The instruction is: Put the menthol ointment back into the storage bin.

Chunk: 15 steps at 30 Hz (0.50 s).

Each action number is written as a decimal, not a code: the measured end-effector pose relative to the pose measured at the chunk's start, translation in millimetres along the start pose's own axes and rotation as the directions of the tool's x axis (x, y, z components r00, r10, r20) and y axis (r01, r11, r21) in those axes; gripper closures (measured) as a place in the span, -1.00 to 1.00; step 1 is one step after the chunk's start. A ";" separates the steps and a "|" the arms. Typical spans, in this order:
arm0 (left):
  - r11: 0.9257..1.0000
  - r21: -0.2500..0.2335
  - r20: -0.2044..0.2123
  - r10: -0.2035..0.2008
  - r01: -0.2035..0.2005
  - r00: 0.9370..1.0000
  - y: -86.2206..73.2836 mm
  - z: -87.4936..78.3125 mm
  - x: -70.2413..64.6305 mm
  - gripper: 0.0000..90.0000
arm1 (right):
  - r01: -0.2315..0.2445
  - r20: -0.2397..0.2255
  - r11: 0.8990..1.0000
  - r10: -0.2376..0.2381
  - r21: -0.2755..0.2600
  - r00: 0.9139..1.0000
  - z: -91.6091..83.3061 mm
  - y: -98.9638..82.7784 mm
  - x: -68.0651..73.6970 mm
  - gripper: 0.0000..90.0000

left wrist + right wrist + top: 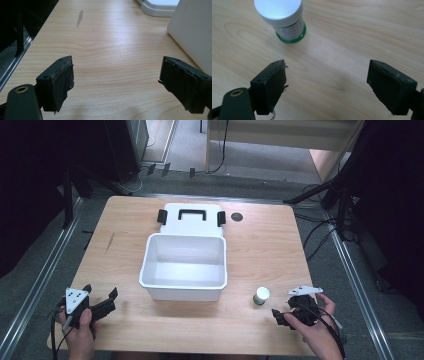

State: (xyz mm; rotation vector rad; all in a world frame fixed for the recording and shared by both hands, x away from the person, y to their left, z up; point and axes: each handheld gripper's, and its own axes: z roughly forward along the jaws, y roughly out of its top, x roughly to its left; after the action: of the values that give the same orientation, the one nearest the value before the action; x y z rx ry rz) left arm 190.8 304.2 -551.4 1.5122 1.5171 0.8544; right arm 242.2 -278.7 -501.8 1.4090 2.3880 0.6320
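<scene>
at the bottom corners, the left gripper point(102, 301) and right gripper point(281, 315) both hover with jaws apart, holding nothing. the small bottle point(260, 296) stands lower right, untouched; the open white box point(183, 287) at centre looks empty, so nothing seems started.

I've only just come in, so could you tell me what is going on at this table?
A person holds a gripper in each hand at the near edge of a wooden table. Both have their jaws open and hold nothing. The right gripper points at a small white-capped bottle standing upright just ahead of it. The left gripper rests near the left corner. An open white box, lid folded back, sits empty in the middle.
</scene>
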 end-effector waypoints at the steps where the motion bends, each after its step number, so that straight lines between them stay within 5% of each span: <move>1: 1.000 0.000 0.000 -0.001 0.001 1.000 0.1 0.4 0.2 -0.71 | 0.007 -0.001 1.000 -0.007 0.027 1.000 0.4 2.3 0.7 -0.64; 6: 1.000 0.001 0.006 -0.010 0.010 1.000 0.2 0.5 1.4 -0.71 | 0.061 -0.017 0.991 -0.059 0.116 0.998 2.2 10.1 3.7 -0.66; 7: 1.000 0.003 0.006 -0.011 0.011 1.000 0.3 0.6 1.7 -0.71 | 0.095 -0.027 0.980 -0.091 0.176 0.995 3.4 15.9 6.4 -0.66; 9: 1.000 0.004 0.006 -0.011 0.011 1.000 0.4 0.6 1.7 -0.70 | 0.104 -0.035 0.974 -0.099 0.202 0.994 4.1 18.9 7.7 -0.67; 15: 1.000 0.008 0.006 -0.014 0.014 1.000 0.5 0.9 2.1 -0.70 | 0.118 -0.089 0.910 -0.090 0.399 0.992 13.6 37.4 13.9 -0.67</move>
State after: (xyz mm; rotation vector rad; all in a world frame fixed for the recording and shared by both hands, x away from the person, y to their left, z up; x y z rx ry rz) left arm 191.9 306.2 -551.5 1.5067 1.5268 0.8364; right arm 269.8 -247.6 -494.8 1.4126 2.7407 0.1625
